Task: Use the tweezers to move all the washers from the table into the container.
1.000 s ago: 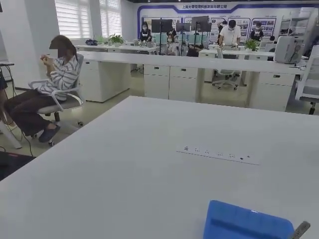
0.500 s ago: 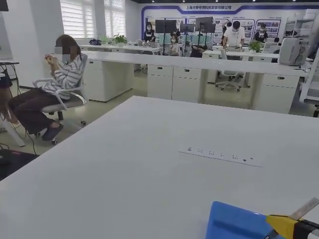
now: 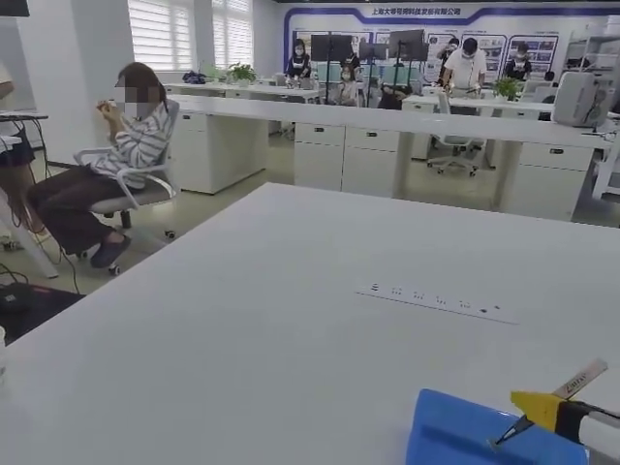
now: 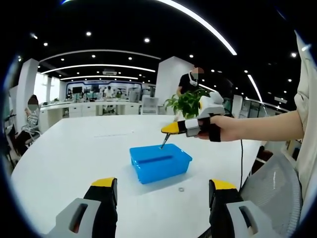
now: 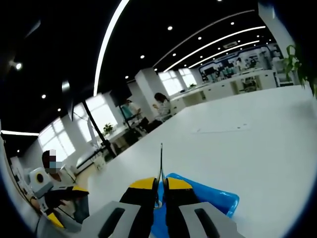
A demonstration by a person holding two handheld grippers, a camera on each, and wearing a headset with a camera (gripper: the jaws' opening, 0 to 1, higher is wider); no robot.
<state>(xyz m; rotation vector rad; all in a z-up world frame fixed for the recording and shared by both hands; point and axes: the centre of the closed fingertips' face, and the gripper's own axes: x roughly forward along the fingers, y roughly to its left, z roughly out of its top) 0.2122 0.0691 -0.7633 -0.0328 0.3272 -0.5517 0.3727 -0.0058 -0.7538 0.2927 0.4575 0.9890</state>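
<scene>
1. The right gripper [image 5: 159,188] clamps its fingers [image 5: 142,184] on the tweezers [image 5: 161,158], tips over the container [image 4: 153,173], likely for a drop.
2. Left gripper [image 4: 163,184] idles, fingers spread; one washer [image 4: 181,189] lies on the table [image 4: 74,158] at the container's five o'clock.

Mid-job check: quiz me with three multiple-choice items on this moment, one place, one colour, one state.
1. Where does the washer in view lie? A) on the table beside the container B) inside the container C) pinched in a gripper
2. What colour is the container? A) red B) blue C) green
3. How is the left gripper? A) shut on a washer B) shut, empty C) open
Answers: 1 A: it rests on the table just outside the container's wall. 2 B: its walls are blue. 3 C: its jaws stand wide apart; the right gripper holds the tweezers.
</scene>
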